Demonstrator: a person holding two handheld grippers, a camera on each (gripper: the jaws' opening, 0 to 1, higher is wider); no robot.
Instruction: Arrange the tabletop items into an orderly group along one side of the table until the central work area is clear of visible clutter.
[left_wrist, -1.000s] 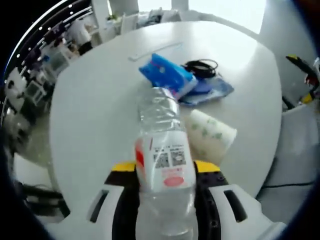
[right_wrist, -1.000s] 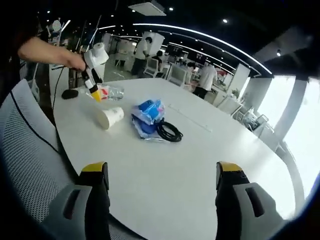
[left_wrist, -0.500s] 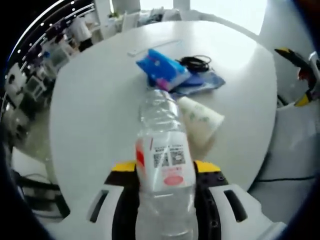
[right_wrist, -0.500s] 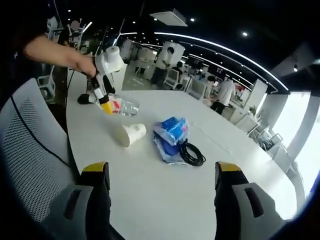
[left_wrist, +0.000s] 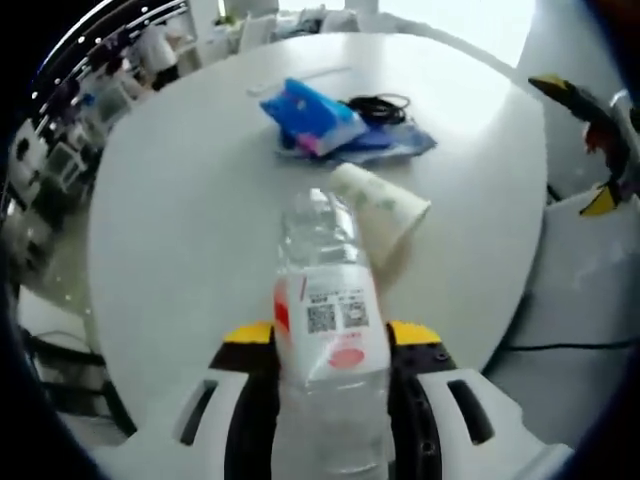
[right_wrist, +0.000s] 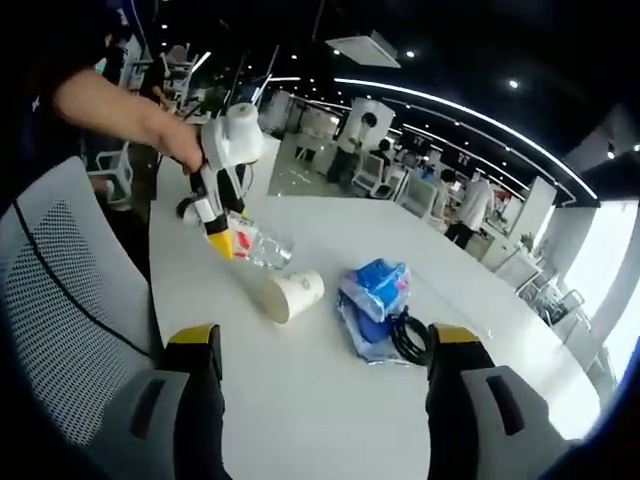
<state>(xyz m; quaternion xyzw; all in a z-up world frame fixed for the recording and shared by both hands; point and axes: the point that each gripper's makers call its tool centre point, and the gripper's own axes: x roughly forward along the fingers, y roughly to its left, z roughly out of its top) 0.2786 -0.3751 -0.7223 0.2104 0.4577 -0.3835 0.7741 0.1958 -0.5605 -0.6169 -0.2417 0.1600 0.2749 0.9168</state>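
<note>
My left claw (left_wrist: 330, 400) is clenched on the clear water bottle (left_wrist: 328, 340), held over the desk (left_wrist: 180, 220) near its edge; my right claw (right_wrist: 320, 420) hangs released. If I lower carelessly, I judge the bottle's cap end could nudge the tipped paper cup (left_wrist: 385, 205) and roll it toward the blue tissue pack (left_wrist: 305, 115) mid-desk.

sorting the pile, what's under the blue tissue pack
The blue tissue pack lies on a darker blue flat packet on the white table, with a coiled black cable beside it. How far the packet reaches beneath is covered.
</note>
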